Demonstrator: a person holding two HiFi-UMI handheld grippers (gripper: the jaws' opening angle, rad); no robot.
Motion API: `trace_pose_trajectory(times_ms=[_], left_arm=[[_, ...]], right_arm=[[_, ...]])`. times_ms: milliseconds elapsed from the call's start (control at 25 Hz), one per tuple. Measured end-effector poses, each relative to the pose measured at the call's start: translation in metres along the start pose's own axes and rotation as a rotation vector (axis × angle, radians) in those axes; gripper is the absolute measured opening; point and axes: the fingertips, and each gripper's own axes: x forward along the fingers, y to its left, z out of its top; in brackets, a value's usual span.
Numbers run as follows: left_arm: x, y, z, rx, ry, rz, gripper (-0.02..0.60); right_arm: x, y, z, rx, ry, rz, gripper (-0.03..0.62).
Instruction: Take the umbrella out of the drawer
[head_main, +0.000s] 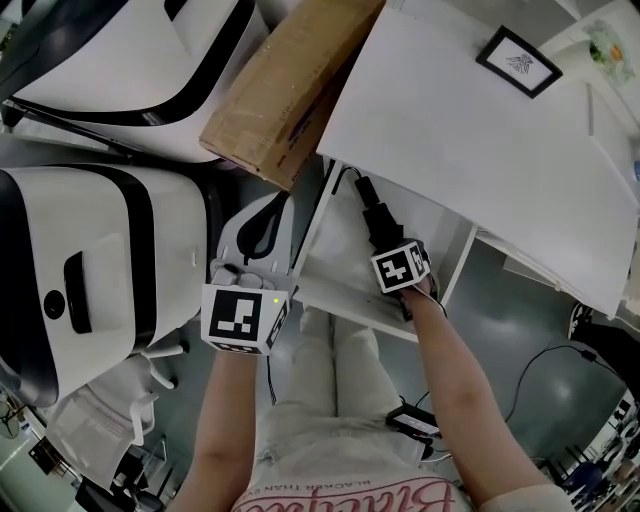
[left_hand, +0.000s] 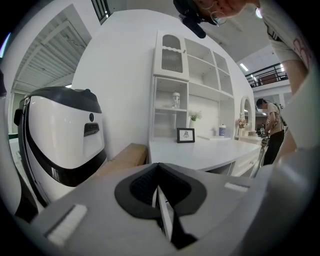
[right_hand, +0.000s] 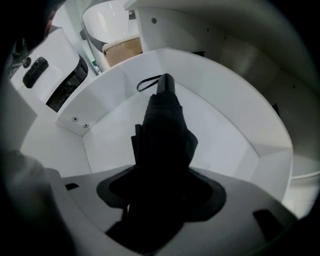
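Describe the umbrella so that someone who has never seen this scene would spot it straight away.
Start at the big white desktop; just under its near edge an open white drawer sticks out. Inside lies the umbrella, directly under the right gripper. It is the only thing seen in the drawer: folded, black, with a thin loop strap at the end towards the desk.

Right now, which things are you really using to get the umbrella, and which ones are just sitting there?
For the job:
- umbrella, lying in the open drawer
- right gripper, jaws open around the umbrella
- left gripper, jaws shut on the drawer's edge

Just lying about:
- cardboard box
- picture frame
- white machine
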Motion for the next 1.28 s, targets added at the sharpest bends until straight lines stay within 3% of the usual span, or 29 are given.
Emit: trace_pose_trajectory(times_ms=[280, 1280], left_arm=[[-0.007, -0.001, 0.008, 0.005, -0.007, 0.001, 0.009], [-0.026, -0.015, 0.086, 0.048, -0.11, -0.013, 0.009]], right_arm=[[-0.007, 0.001, -0.007, -0.027, 0.031, 0.015, 0.249], [-0.121, 0.012, 0.011, -0.241, -0.105, 0.057, 0.248]])
